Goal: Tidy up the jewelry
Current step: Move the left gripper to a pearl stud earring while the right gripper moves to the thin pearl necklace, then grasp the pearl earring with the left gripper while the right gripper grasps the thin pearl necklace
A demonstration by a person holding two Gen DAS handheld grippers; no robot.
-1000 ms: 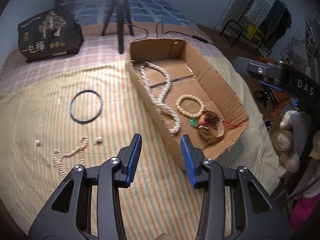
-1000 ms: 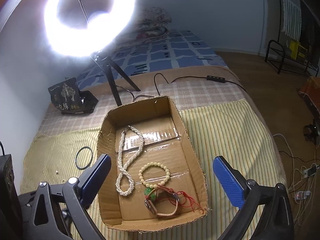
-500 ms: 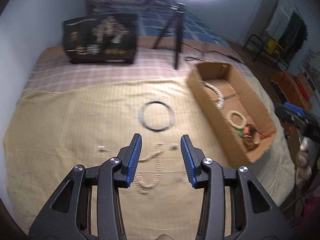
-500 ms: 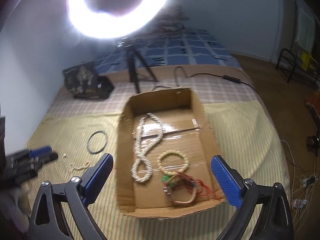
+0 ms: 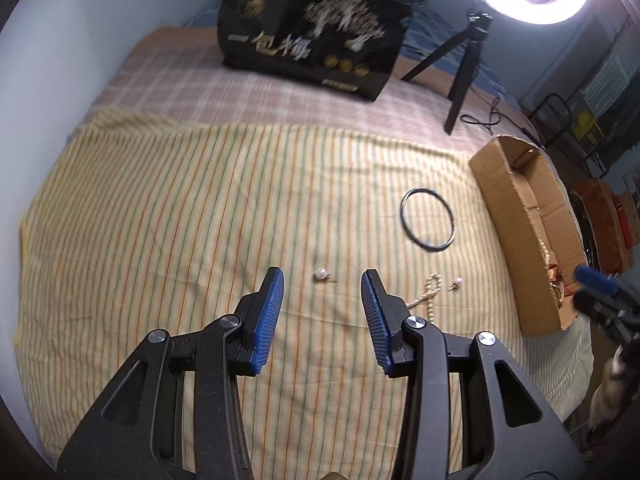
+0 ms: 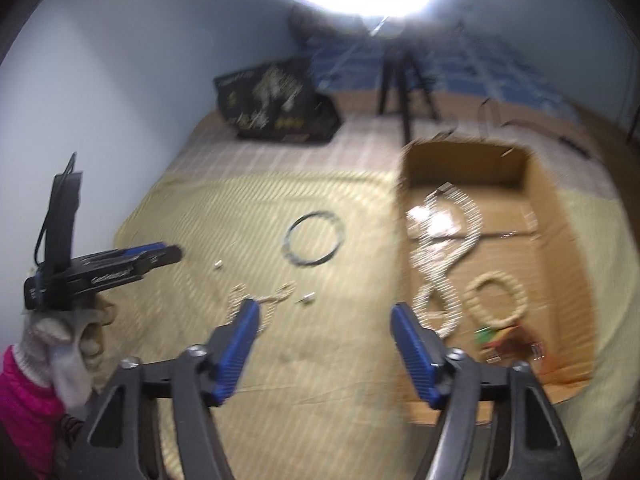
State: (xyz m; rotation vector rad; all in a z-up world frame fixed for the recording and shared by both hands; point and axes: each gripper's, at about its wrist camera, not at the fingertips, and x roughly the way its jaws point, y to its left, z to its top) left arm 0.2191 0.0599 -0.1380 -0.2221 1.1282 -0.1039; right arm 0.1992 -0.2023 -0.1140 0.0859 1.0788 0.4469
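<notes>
A pearl earring [image 5: 321, 275] lies on the striped cloth just ahead of my open, empty left gripper [image 5: 322, 282]. A second earring [image 5: 457, 282] and a small pearl strand [image 5: 429, 294] lie to its right, with a black ring [image 5: 428, 219] beyond. The cardboard box [image 6: 560, 216] holds a long pearl necklace [image 6: 448, 256], a bead bracelet [image 6: 498, 298] and a red-strapped piece [image 6: 508, 344]. My right gripper [image 6: 324, 316] is open and empty above the cloth, left of the box; the pearl strand [image 6: 260, 298] lies by its left finger. This view is blurred.
A black printed bag [image 5: 312, 28] stands at the far side of the bed. A ring light on a tripod [image 5: 464, 64] stands behind the box, with a cable beside it. A wall runs along the left. The bed edge drops off right of the box [image 5: 516, 216].
My left gripper has swung left, away from the box, to sit over the left earring. My right gripper has swung left from over the box and its fingers stand closer together.
</notes>
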